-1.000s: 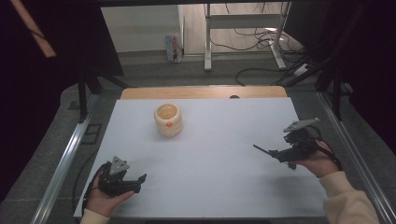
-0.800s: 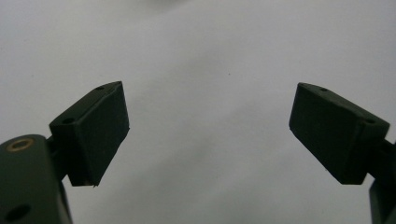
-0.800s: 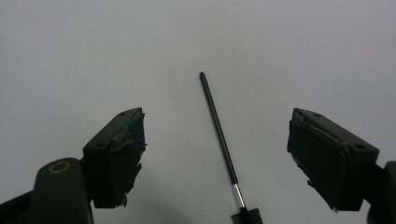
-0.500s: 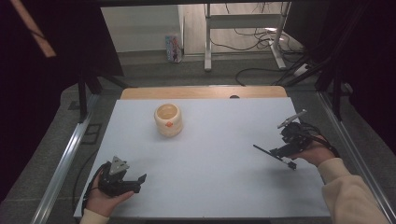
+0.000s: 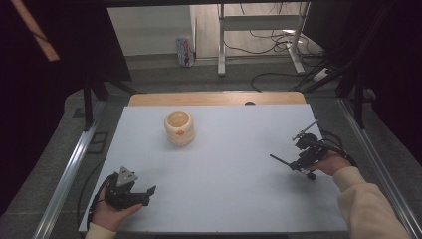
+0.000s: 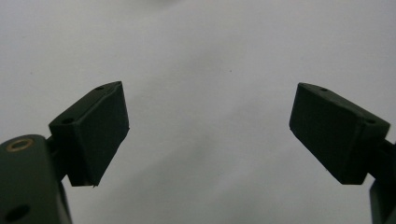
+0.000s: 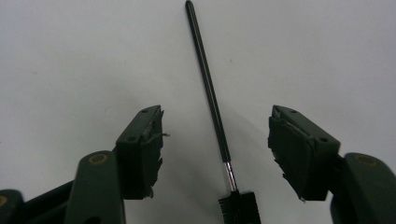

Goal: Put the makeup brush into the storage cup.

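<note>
- Table [image 5: 224,199]: flat white top; bare wooden strip along the far edge.
- Wooden bowl [image 5: 179,128]: stands upright on the top, far left of centre.
- Black brush [image 7: 212,107]: lies flat on the top, near the right edge.

A lab: framed test table [image 5: 224,199], loose floor cables [image 5: 278,37], dark curtains [image 5: 59,45].

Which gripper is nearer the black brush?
Right. The right gripper straddles the brush, which lies on the table between its closing jaws, untouched. The left gripper sits open at the table's opposite near corner.
</note>
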Tool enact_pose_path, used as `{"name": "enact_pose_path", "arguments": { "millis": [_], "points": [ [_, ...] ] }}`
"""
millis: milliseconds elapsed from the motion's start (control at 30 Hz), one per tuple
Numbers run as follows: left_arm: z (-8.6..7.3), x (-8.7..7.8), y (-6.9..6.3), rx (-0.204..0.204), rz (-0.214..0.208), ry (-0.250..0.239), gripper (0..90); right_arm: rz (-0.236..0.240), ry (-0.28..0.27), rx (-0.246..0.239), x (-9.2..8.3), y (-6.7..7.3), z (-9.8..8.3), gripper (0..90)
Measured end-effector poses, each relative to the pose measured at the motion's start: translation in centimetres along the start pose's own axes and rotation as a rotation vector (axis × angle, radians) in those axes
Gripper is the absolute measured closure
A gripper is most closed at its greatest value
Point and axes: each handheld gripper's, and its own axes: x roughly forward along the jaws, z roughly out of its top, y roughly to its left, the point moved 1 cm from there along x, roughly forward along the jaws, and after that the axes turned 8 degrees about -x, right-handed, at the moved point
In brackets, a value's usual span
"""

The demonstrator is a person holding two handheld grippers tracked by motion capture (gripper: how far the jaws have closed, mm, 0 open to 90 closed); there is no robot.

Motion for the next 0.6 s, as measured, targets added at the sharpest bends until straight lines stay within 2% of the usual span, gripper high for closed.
{"name": "enact_pose_path", "arguments": {
  "millis": [167, 200, 267, 433, 600],
  "points": [
    [0.0, 0.0, 0.0, 0.004, 0.002, 0.003, 12.9, -0.007, 0.054, -0.015, 0.6, -0.1, -0.3, 42.2],
    [0.0, 0.0, 0.1, 0.004, 0.002, 0.003, 12.9, -0.010, 0.066, -0.018, 0.8, -0.1, -0.4, 46.6],
    [0.0, 0.0, 0.0, 0.004, 0.002, 0.003, 12.9, -0.007, 0.076, -0.017, 0.8, -0.1, -0.5, 48.4],
    [0.0, 0.0, 0.0, 0.002, 0.001, 0.000, 12.9, -0.001, 0.112, -0.030, 1.2, -0.2, -0.7, 60.0],
    [0.0, 0.0, 0.1, 0.006, 0.005, 0.005, 12.9, -0.001, 0.130, -0.035, 1.5, -0.3, -0.7, 65.3]
  ]
}}
